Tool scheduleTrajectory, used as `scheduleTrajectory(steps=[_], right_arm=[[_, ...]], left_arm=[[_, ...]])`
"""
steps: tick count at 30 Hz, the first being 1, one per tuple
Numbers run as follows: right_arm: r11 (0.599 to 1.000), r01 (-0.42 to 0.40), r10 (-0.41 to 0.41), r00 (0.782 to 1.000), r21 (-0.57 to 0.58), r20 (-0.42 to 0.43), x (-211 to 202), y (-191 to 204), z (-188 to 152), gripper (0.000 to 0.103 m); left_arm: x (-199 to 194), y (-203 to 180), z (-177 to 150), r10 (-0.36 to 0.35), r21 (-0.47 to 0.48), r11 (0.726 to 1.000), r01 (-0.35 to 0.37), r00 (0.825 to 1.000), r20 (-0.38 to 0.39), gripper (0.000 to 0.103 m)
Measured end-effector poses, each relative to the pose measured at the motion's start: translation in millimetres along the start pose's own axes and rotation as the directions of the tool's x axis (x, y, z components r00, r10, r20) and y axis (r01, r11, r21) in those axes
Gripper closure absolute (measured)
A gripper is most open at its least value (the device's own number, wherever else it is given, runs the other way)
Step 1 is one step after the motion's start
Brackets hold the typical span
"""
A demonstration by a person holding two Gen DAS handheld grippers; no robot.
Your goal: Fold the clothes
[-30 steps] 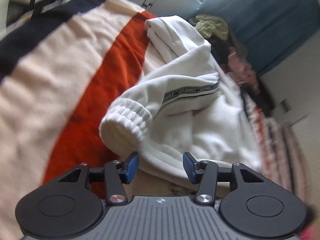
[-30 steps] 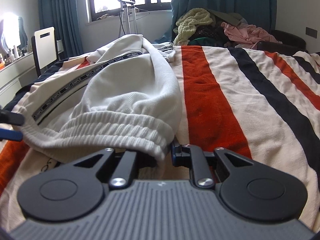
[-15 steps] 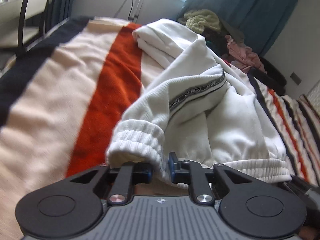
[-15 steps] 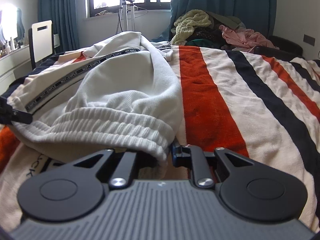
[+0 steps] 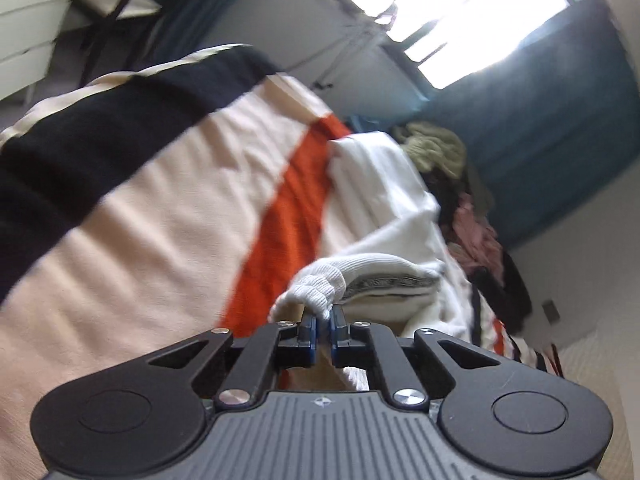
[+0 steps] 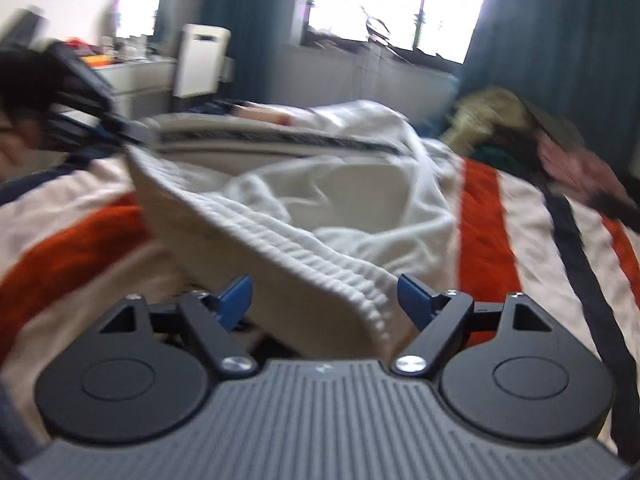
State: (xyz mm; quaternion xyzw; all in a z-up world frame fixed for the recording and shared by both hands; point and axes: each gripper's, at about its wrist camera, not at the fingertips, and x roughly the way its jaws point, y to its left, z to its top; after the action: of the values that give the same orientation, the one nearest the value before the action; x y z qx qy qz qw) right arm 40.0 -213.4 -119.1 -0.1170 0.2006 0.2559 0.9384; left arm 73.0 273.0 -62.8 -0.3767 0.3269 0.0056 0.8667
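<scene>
A white sweatshirt (image 5: 392, 216) with a black lettered tape lies crumpled on a bed cover (image 5: 168, 208) striped cream, orange and black. My left gripper (image 5: 324, 316) is shut on the sweatshirt's ribbed edge (image 5: 316, 284) and lifts it off the cover. In the right wrist view the same sweatshirt (image 6: 340, 192) spreads ahead, and its ribbed hem (image 6: 288, 248) runs between the blue fingertips of my right gripper (image 6: 324, 296). Those jaws are opening, and the pads stand clear of the hem. The left gripper (image 6: 128, 134) shows blurred at upper left, holding the hem's far corner.
A pile of other clothes (image 6: 520, 128) sits at the head of the bed, also seen as the clothes pile (image 5: 472, 208). A white chair (image 6: 200, 60) and a dresser (image 6: 132, 76) stand at the left. Teal curtains (image 6: 560, 40) flank the window.
The left gripper closed on the ribbed edge, then pulled it aside while rolling. The right gripper, earlier shut on the hem, has opened wide and let it go.
</scene>
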Motion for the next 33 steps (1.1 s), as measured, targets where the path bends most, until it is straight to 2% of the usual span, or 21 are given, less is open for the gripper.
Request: scheduleTrajectory(steps=[3, 5, 7, 8, 11, 14, 16, 17, 18, 20, 24, 25, 26, 27, 29, 30, 31, 32, 33], right_arm=[[0.998, -0.018, 0.013, 0.997, 0.056, 0.078, -12, -2, 6, 0.023], [0.988, -0.016, -0.001, 0.994, 0.156, 0.107, -13, -15, 9, 0.032], [0.961, -0.025, 0.001, 0.996, 0.275, 0.087, -4, -31, 7, 0.067], [0.948, -0.023, 0.001, 0.998, 0.319, 0.069, 3, -37, 5, 0.072], [0.929, 0.000, 0.006, 1.000, 0.370, -0.015, 29, -42, -7, 0.073], [0.940, 0.021, 0.012, 0.995, 0.340, -0.095, 50, -33, -20, 0.073], [0.952, 0.027, 0.007, 0.994, 0.305, -0.109, 54, -26, -24, 0.072], [0.955, 0.028, 0.005, 0.994, 0.294, -0.110, 54, -25, -23, 0.072], [0.958, 0.029, 0.003, 0.994, 0.284, -0.111, 54, -24, -22, 0.072], [0.956, 0.029, 0.004, 0.994, 0.292, -0.111, 53, -25, -21, 0.072], [0.940, 0.031, 0.004, 0.995, 0.339, -0.102, 47, -31, -18, 0.072], [0.930, 0.031, 0.004, 0.996, 0.367, -0.095, 44, -34, -17, 0.072], [0.915, 0.030, 0.005, 0.996, 0.401, -0.085, 40, -38, -17, 0.071], [0.900, 0.029, 0.005, 0.997, 0.435, -0.076, 37, -43, -16, 0.071], [0.867, 0.035, -0.007, 0.998, 0.497, -0.058, 29, -51, -15, 0.069], [0.850, 0.038, -0.015, 0.999, 0.526, -0.049, 25, -55, -15, 0.062], [0.833, 0.045, -0.026, 0.999, 0.552, -0.042, 22, -58, -15, 0.046], [0.816, 0.053, -0.040, 0.999, 0.575, -0.035, 20, -61, -15, 0.038], [0.798, 0.056, -0.048, 0.998, 0.600, -0.030, 18, -65, -16, 0.024]], left_arm=[[15, 10, 3, 0.074, 0.002, 0.997, -0.074, 0.997, -0.029, 0.096], [21, 11, 3, 0.097, 0.015, 0.995, -0.097, 0.995, -0.036, 0.096], [25, 8, 3, 0.112, 0.042, 0.993, -0.111, 0.993, -0.030, 0.096], [25, 7, 3, 0.114, 0.052, 0.992, -0.112, 0.993, -0.027, 0.096], [23, 3, 0, 0.114, 0.079, 0.991, -0.111, 0.993, -0.023, 0.096], [20, 3, -1, 0.102, 0.081, 0.992, -0.099, 0.994, -0.035, 0.094], [17, 1, -1, 0.094, 0.104, 0.991, -0.089, 0.995, -0.043, 0.093], [14, -2, -2, 0.098, 0.135, 0.987, -0.091, 0.994, -0.045, 0.089], [11, -6, -4, 0.106, 0.175, 0.980, -0.096, 0.993, -0.046, 0.077], [5, -13, -10, 0.114, 0.231, 0.968, -0.101, 0.993, -0.044, 0.066], [-6, -19, -16, 0.151, 0.274, 0.952, -0.138, 0.988, -0.029, 0.045], [-9, -18, -15, 0.153, 0.272, 0.951, -0.144, 0.988, -0.012, 0.042], [-11, -18, -15, 0.154, 0.266, 0.952, -0.150, 0.988, 0.007, 0.033], [-13, -17, -14, 0.154, 0.261, 0.953, -0.156, 0.988, 0.026, 0.019], [-15, -15, -14, 0.147, 0.249, 0.955, -0.159, 0.987, 0.067, 0.012], [-12, -13, -13, 0.143, 0.247, 0.956, -0.157, 0.987, 0.074, 0.012], [-6, -12, -13, 0.145, 0.246, 0.957, -0.155, 0.988, 0.059, 0.012], [1, -11, -13, 0.148, 0.244, 0.957, -0.153, 0.988, 0.040, 0.013], [7, -11, -13, 0.151, 0.243, 0.958, -0.151, 0.988, 0.021, 0.014]])
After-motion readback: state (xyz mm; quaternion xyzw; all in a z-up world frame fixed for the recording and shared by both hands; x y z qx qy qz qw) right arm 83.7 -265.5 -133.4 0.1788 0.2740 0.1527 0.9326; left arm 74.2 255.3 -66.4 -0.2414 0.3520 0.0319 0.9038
